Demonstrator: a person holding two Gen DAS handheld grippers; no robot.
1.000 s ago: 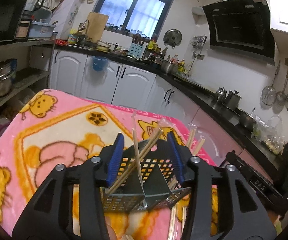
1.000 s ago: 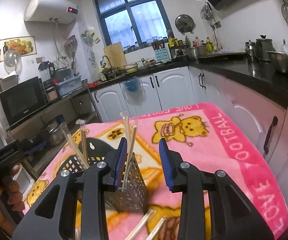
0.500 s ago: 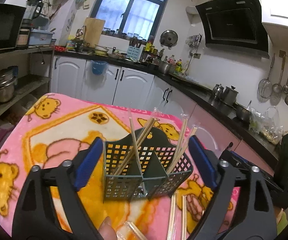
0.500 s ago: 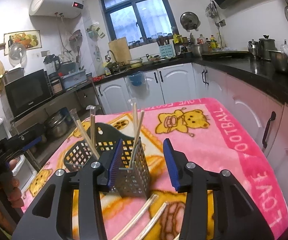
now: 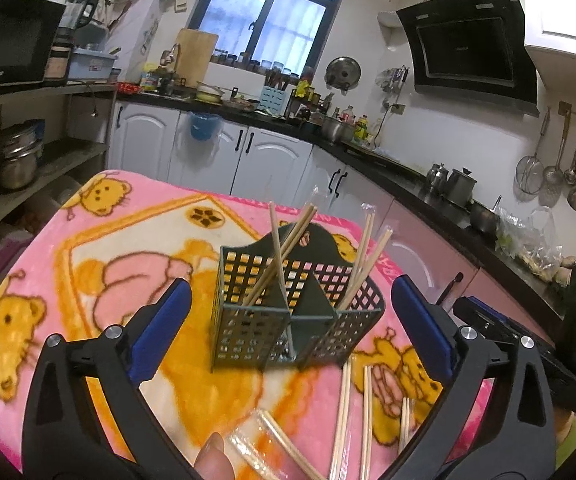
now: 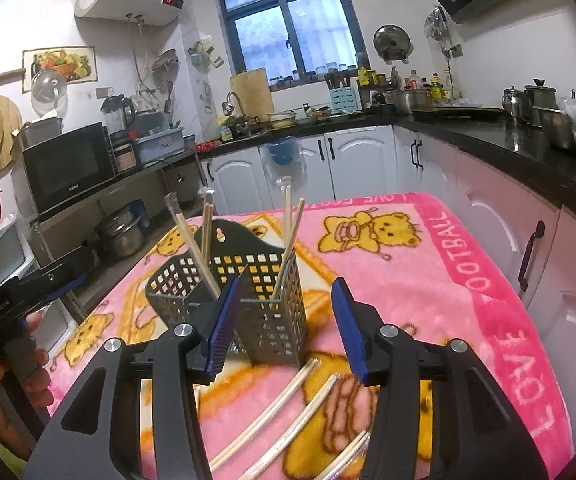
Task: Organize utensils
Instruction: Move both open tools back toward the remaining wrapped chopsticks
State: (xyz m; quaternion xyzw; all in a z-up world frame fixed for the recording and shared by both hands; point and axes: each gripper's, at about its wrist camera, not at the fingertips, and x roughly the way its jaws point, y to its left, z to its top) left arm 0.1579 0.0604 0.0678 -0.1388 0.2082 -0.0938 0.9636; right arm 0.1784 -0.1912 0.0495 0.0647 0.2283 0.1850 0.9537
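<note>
The utensil holder (image 5: 288, 312), a dark perforated caddy with a divider, stands upright on the pink blanket (image 5: 128, 240) that covers the desk. Wrapped chopsticks (image 5: 284, 256) stand tilted in its compartments: one group in the left compartment, another (image 5: 364, 264) in the right. In the left wrist view, more loose chopsticks (image 5: 346, 412) lie flat on the blanket near the camera, just in front of the holder, and one wrapped pair (image 5: 272, 440) lies at the near edge.

The left hand-held gripper (image 5: 292, 344) is spread wide, its jaws having just been opening. The holder sits between them, but neither blue pad touches it.

The right hand-held gripper (image 6: 284, 320) stands partly apart, its jaws also having just been opening. Nothing is clamped. Its left pad appears just in front of the holder's near wall; contact cannot be confirmed from this view. Loose chopsticks (image 6: 272, 408) lie on the blanket below its jaws.

A person's hand (image 6: 20, 364) grips the left tool's handle at the left edge of the right wrist view.
</note>
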